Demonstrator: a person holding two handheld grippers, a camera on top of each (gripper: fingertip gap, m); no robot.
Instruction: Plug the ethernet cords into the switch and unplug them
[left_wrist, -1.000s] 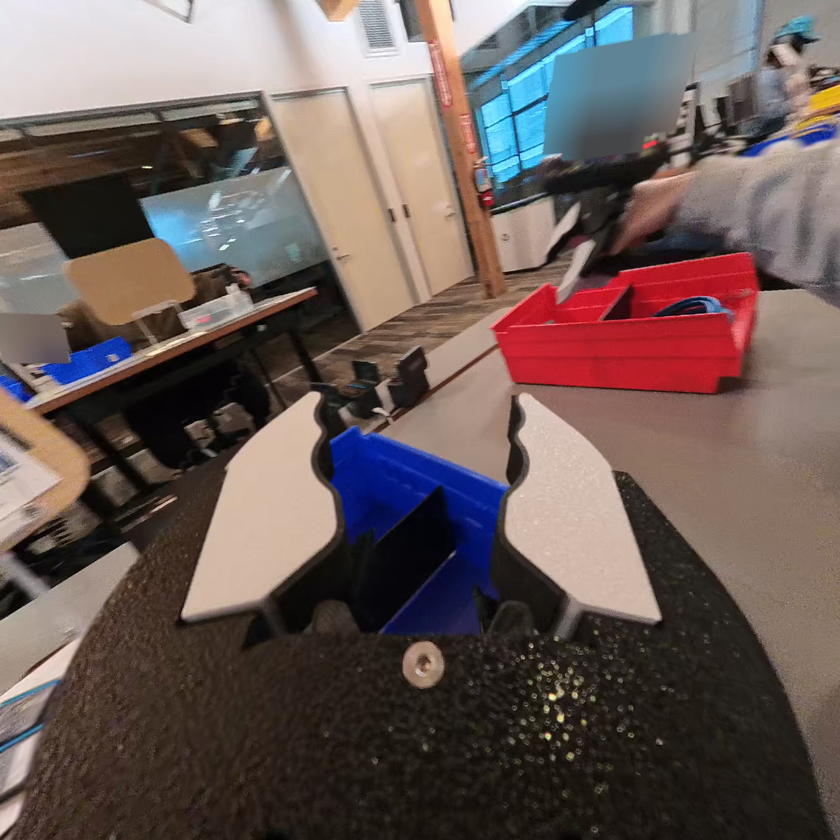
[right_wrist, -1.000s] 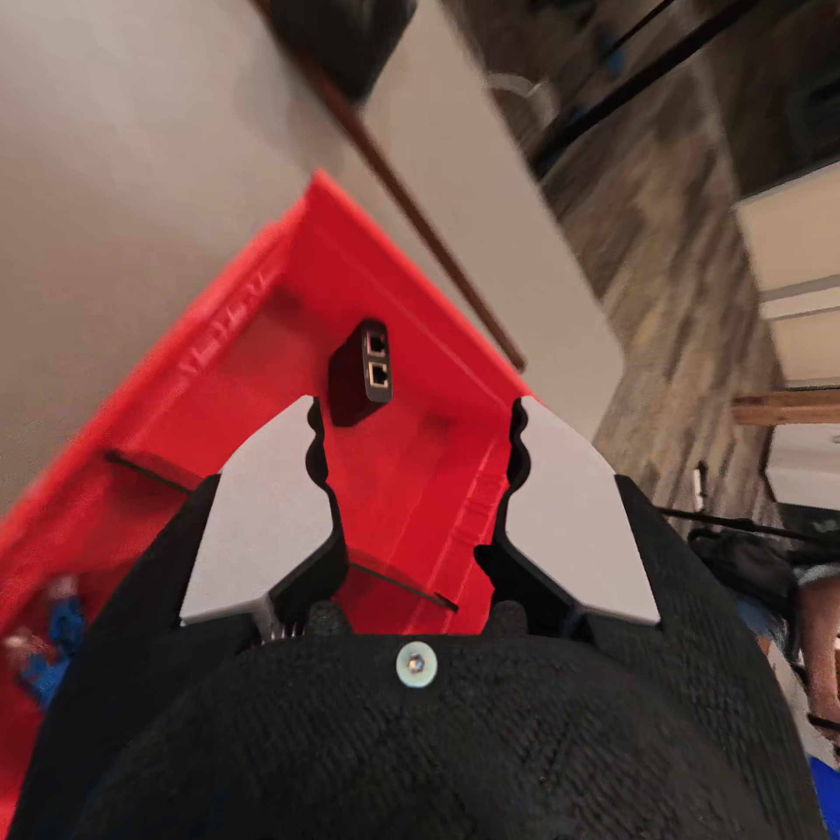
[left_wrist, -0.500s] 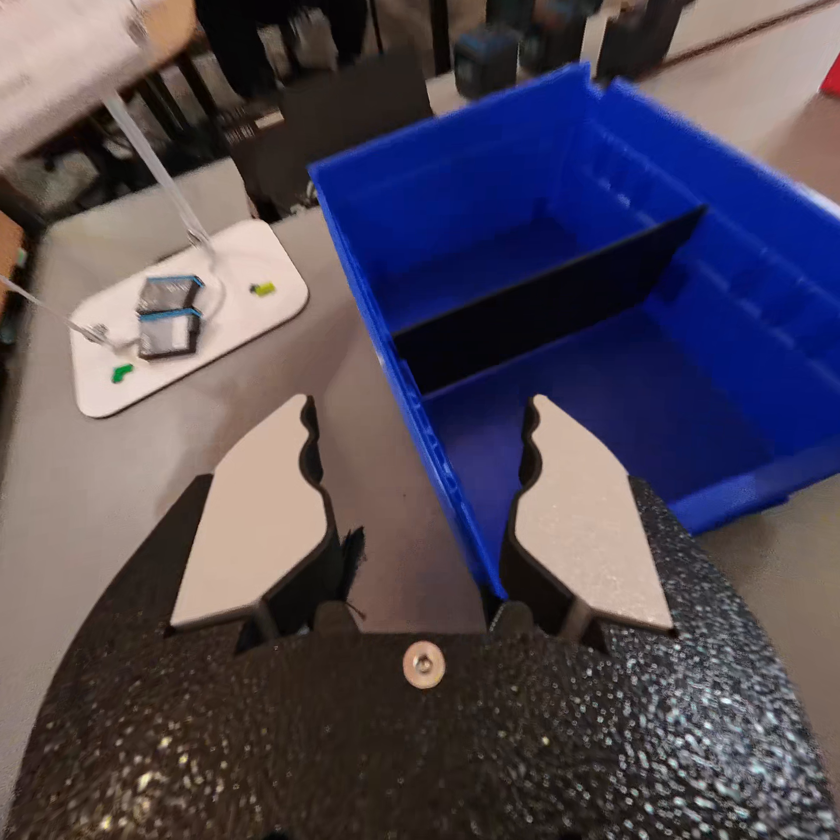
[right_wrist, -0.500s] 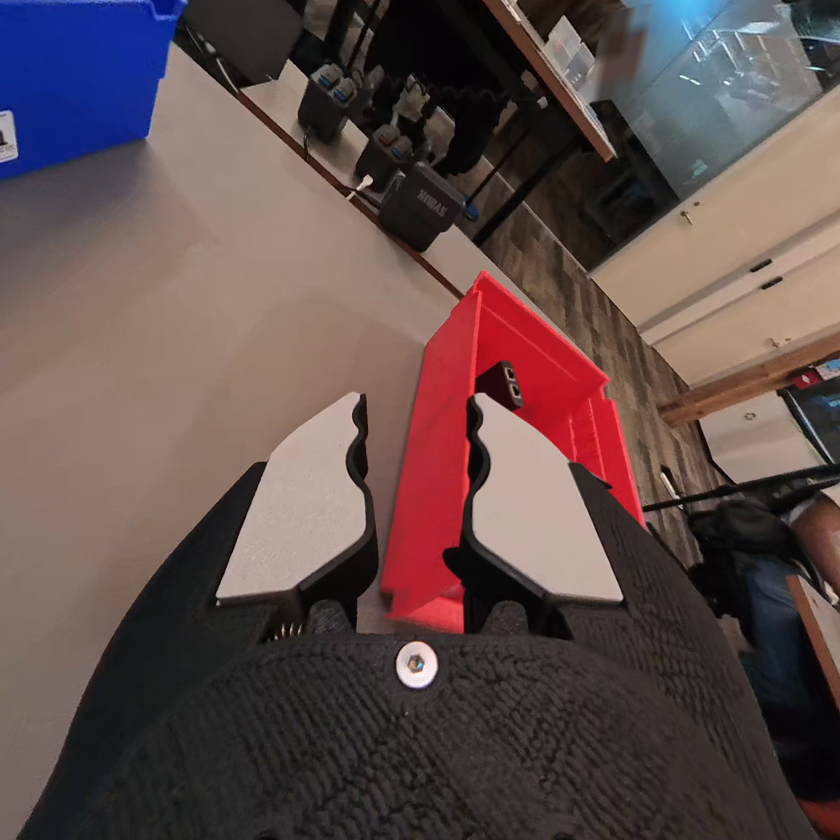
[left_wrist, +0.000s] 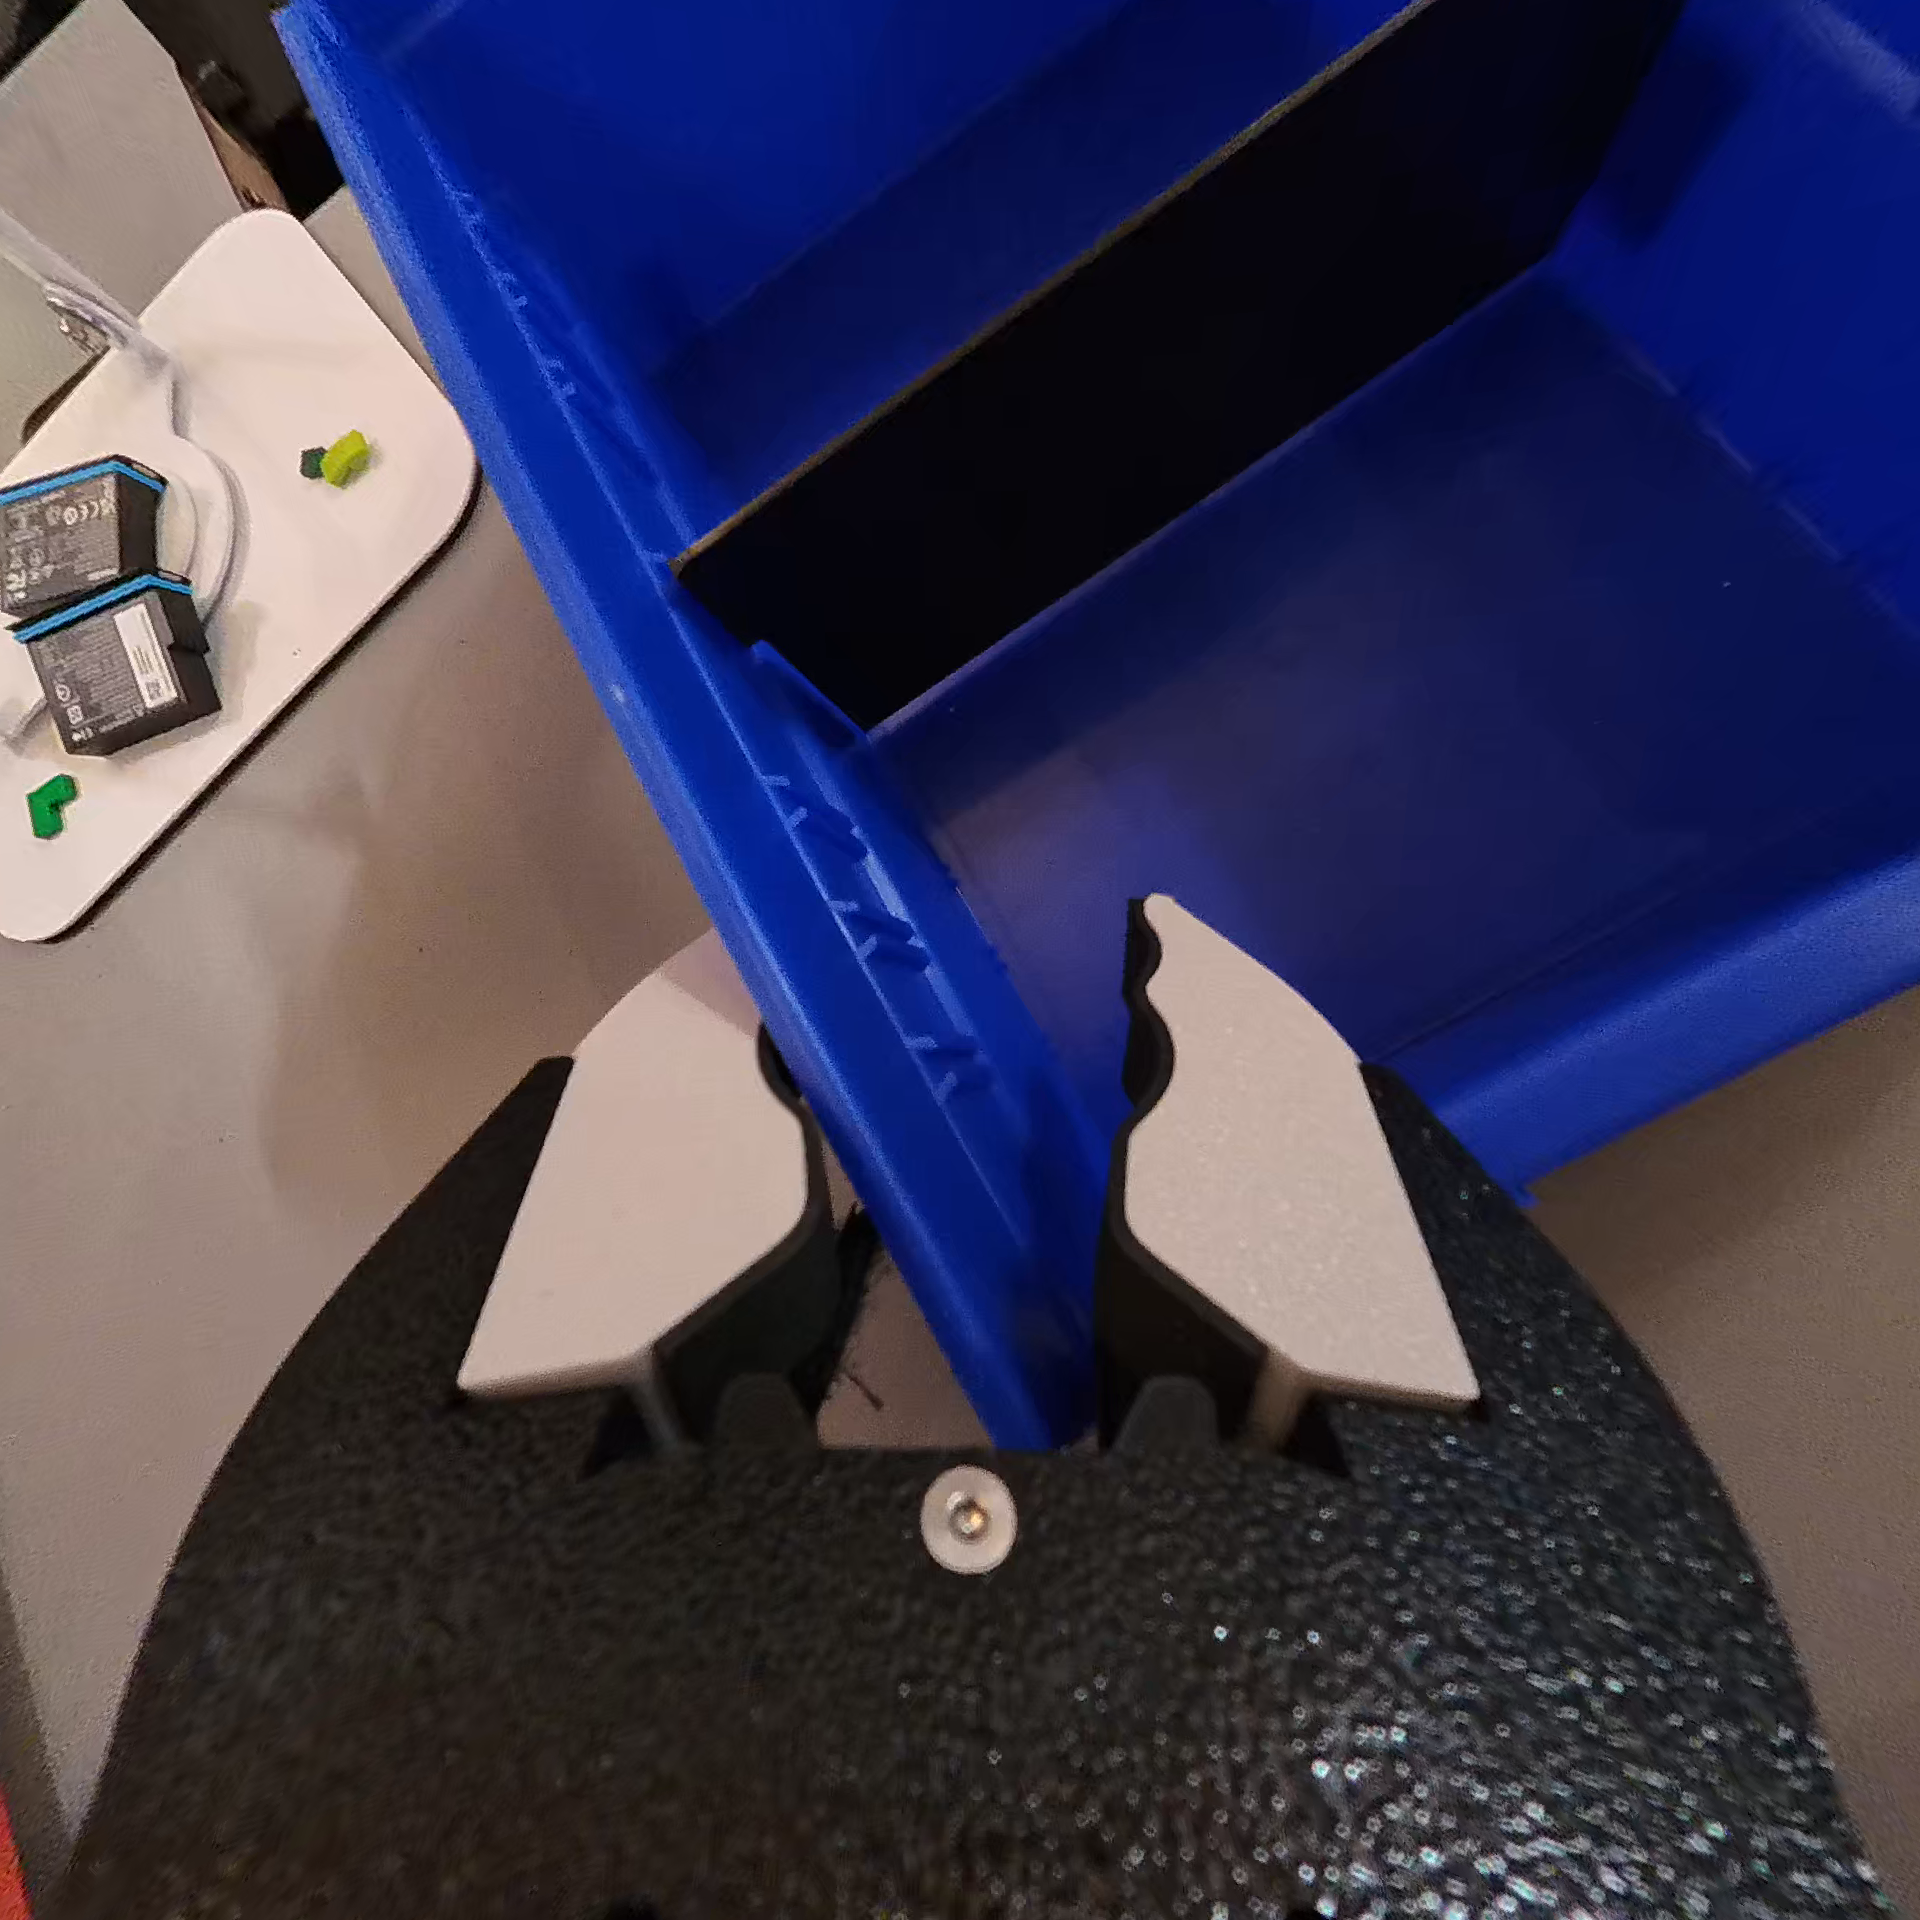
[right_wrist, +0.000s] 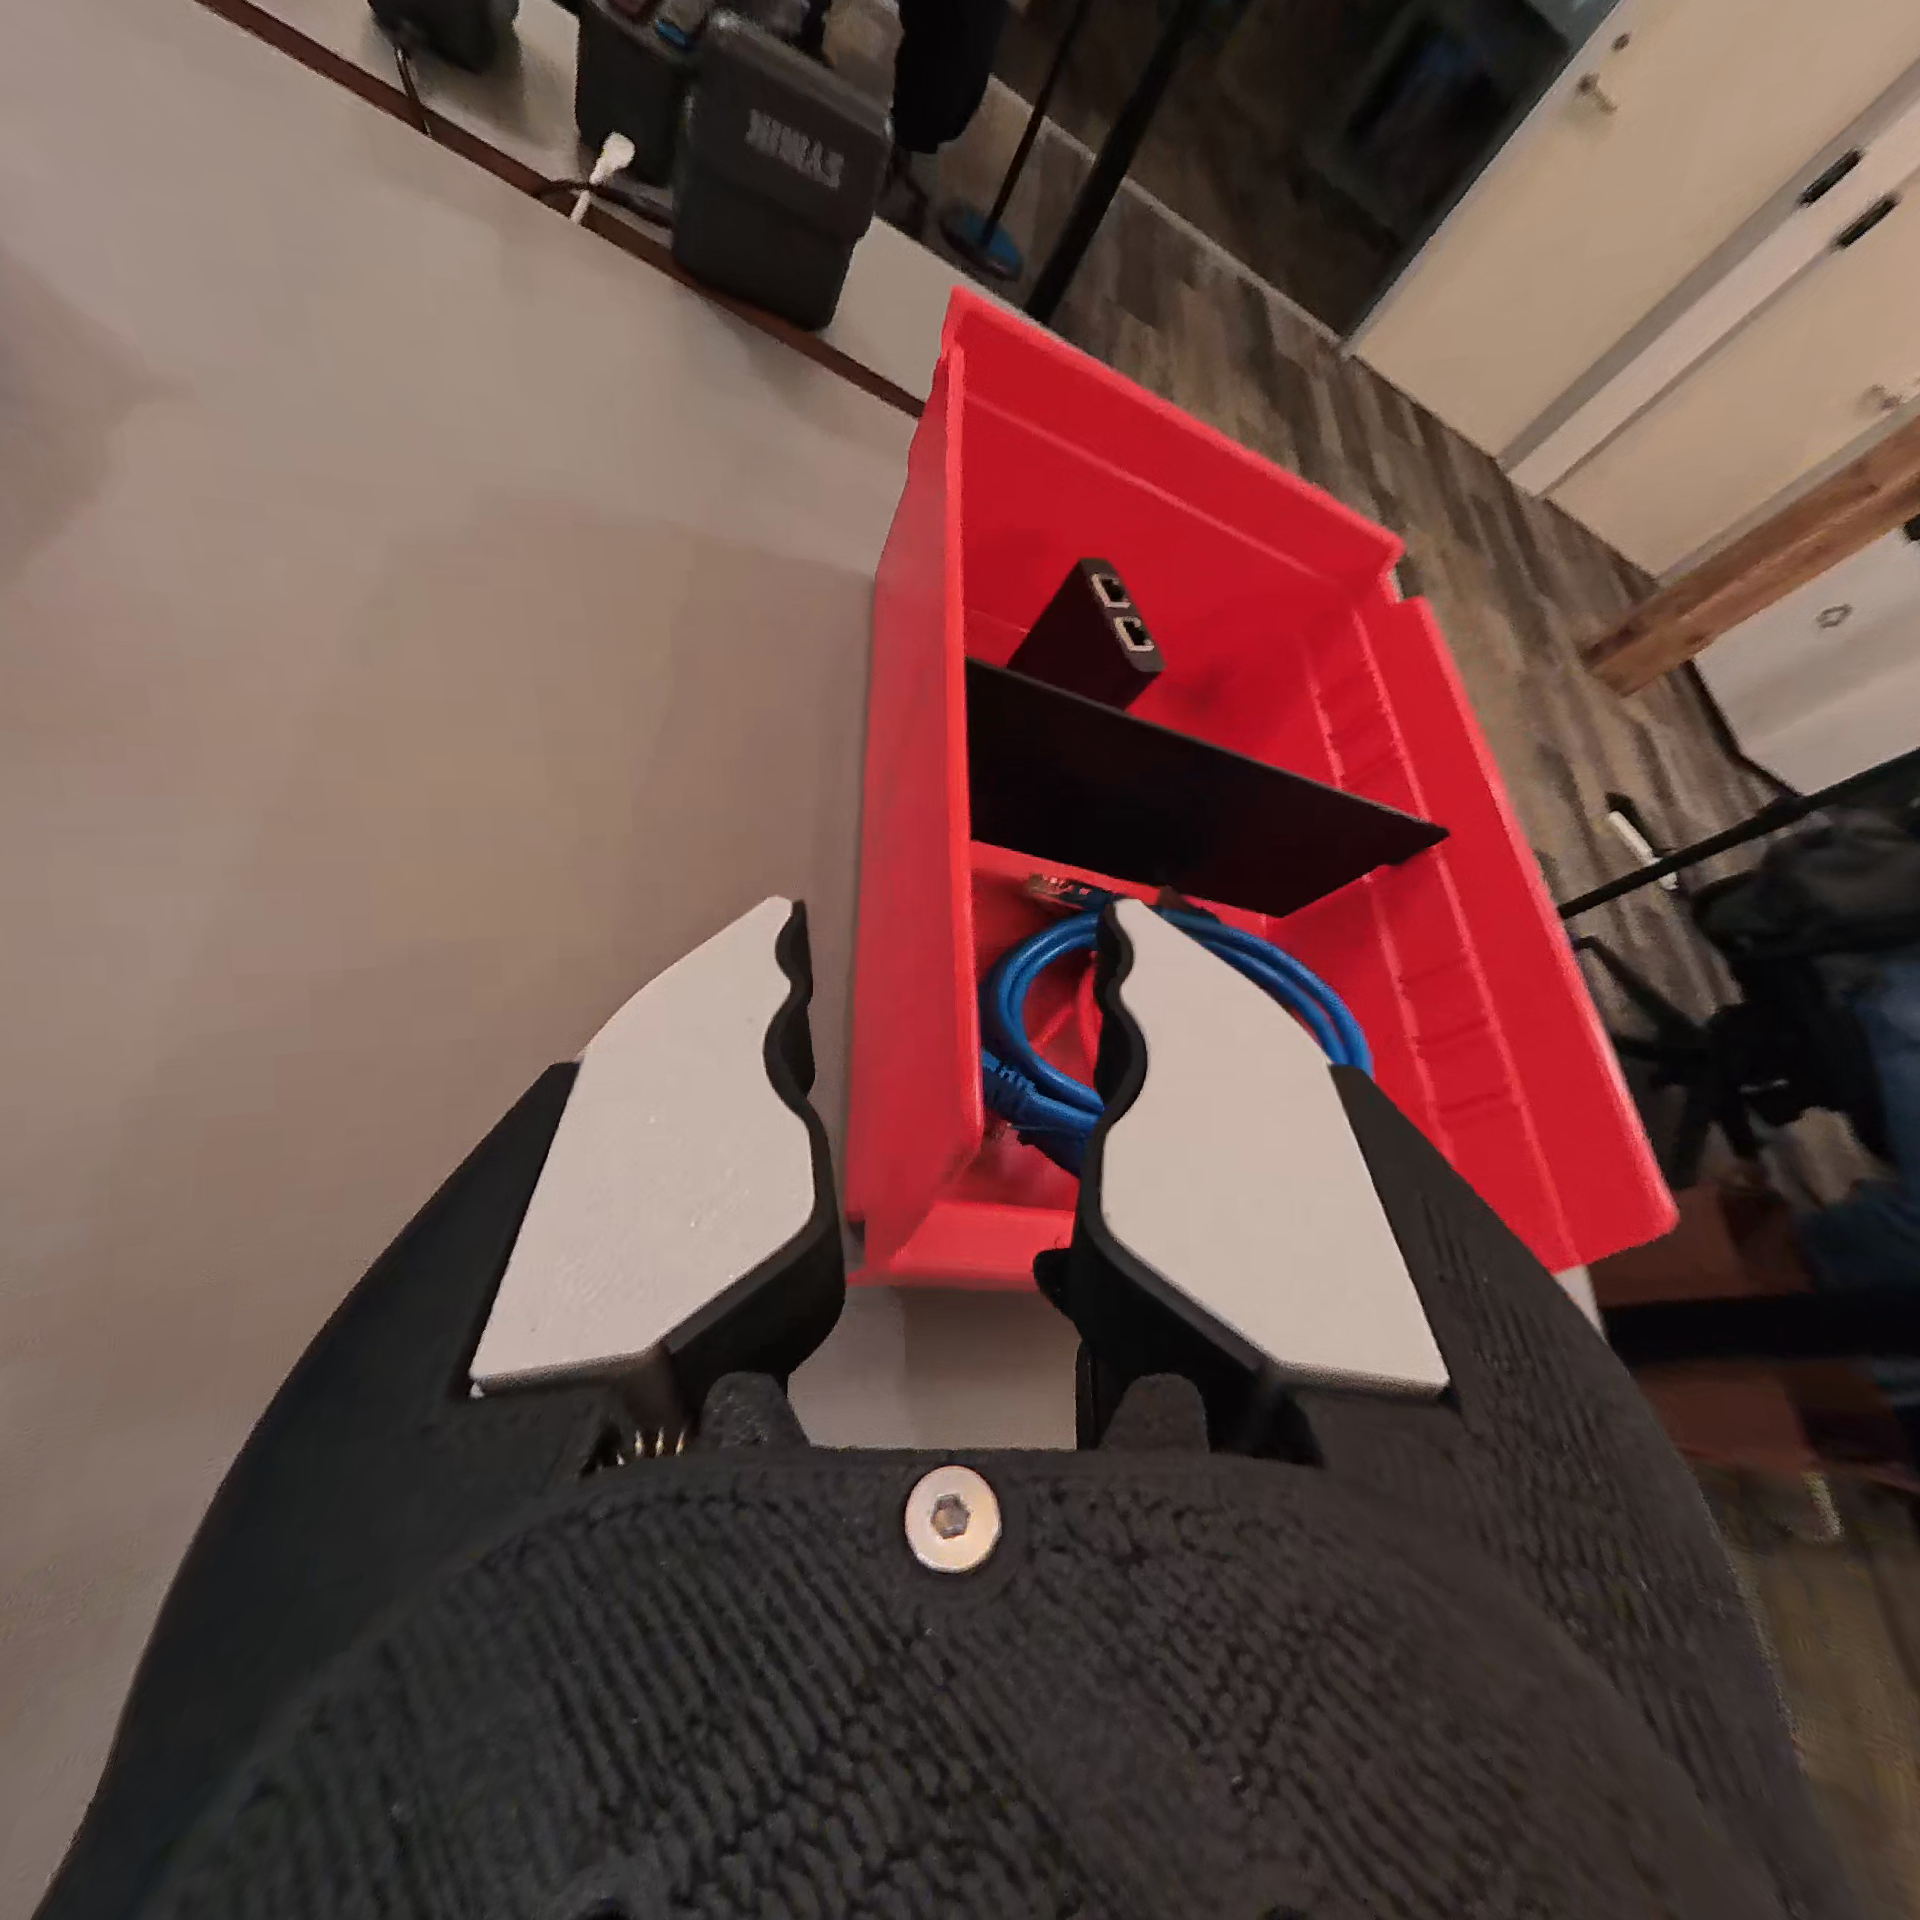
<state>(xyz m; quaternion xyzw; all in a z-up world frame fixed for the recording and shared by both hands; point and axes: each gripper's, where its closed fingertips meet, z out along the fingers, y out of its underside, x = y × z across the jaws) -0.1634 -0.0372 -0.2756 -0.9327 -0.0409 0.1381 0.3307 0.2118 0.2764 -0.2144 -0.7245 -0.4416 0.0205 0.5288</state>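
In the left wrist view my left gripper (left_wrist: 945, 925) straddles the near left wall of a blue bin (left_wrist: 582, 436). One finger is outside and one inside, and the jaws are closed in on the wall. A black divider (left_wrist: 1091, 436) splits the bin, and both halves look empty. In the right wrist view my right gripper (right_wrist: 951, 914) straddles the left wall of a red bin (right_wrist: 914, 831) at its near corner. It is open, with a gap on the inner side. The red bin has a black divider (right_wrist: 1174, 810), a coiled blue cable (right_wrist: 1039, 1039) in the near half and a black two-port box (right_wrist: 1091, 634) in the far half.
Both bins stand on a grey table (left_wrist: 364, 1039). Left of the blue bin lies a white board (left_wrist: 260, 540) with two black battery packs (left_wrist: 114, 665) and small green pieces (left_wrist: 348, 457). Black cases (right_wrist: 779, 197) sit at the table's far edge. The table ends just right of the red bin. The tips of one gripper are about 50 centimeters away from the tips of the other.
My left gripper dropped from above onto the blue bin's left wall and its jaws narrowed. My right gripper left the red bin's far half, came to its near corner, and its jaws widened slightly.
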